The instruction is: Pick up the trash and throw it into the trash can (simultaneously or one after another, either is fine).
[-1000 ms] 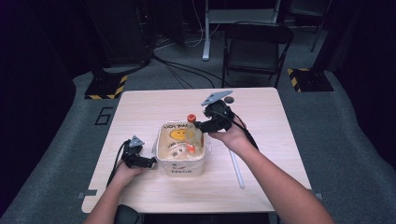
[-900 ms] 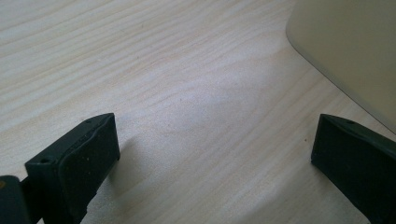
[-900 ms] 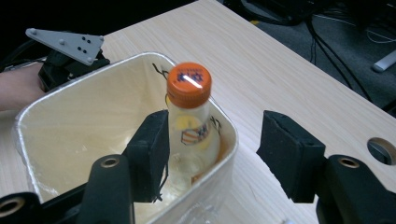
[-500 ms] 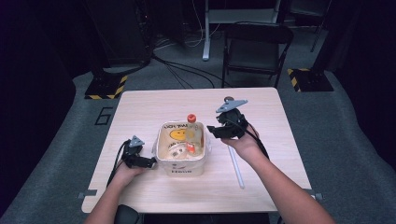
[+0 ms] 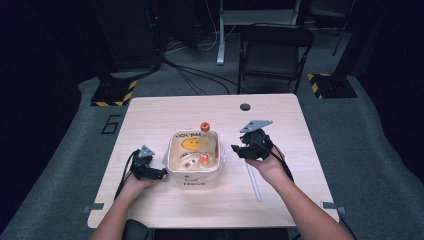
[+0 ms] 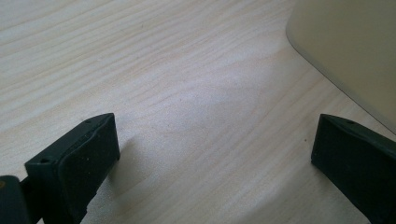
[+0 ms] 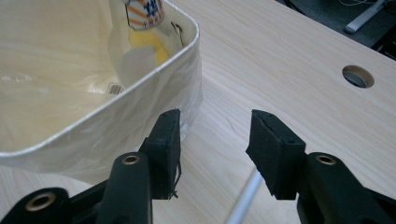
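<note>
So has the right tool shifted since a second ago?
Yes. The right tool has moved from over the tub's far right corner to the table right of the tub, its jaws closing on nothing.

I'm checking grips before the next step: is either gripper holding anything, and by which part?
Nothing is held. The left gripper is open over bare table beside the tub. The right gripper, its jaws just closing, has only table between them.

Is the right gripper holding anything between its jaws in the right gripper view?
No, the right gripper has bare table showing between its jaws, beside the cream tub lined with plastic.
</note>
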`<state>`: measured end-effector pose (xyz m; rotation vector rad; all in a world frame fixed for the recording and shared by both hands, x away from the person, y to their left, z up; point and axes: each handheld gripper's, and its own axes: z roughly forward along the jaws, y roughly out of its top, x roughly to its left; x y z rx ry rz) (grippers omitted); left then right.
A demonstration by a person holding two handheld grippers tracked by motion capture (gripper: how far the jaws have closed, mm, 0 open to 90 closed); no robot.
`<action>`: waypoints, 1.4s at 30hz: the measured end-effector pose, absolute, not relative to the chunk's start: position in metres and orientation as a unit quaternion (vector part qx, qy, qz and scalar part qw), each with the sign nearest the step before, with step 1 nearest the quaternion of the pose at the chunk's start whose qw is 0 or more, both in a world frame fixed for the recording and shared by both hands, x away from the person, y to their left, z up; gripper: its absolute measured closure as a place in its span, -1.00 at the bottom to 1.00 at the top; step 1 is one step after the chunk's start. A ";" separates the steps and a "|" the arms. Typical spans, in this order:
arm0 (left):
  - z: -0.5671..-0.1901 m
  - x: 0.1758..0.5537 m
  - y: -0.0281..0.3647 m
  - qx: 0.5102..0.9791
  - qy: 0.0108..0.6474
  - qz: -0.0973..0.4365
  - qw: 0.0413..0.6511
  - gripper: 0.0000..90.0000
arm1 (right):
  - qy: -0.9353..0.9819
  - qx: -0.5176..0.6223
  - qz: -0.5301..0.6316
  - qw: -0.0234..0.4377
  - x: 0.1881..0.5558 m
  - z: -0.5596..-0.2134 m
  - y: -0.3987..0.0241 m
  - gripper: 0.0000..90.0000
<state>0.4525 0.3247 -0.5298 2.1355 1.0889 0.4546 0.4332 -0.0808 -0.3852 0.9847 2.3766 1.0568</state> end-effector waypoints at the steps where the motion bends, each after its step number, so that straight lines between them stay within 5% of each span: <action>1: -0.530 0.453 0.325 0.822 0.419 0.175 0.344 -0.98 | 0.838 0.355 0.375 0.175 0.431 -0.391 -0.084 0.21; 42: -0.530 0.453 0.325 0.823 0.419 0.174 0.342 -0.98 | 0.825 0.423 0.331 0.177 0.407 -0.476 -0.110 0.48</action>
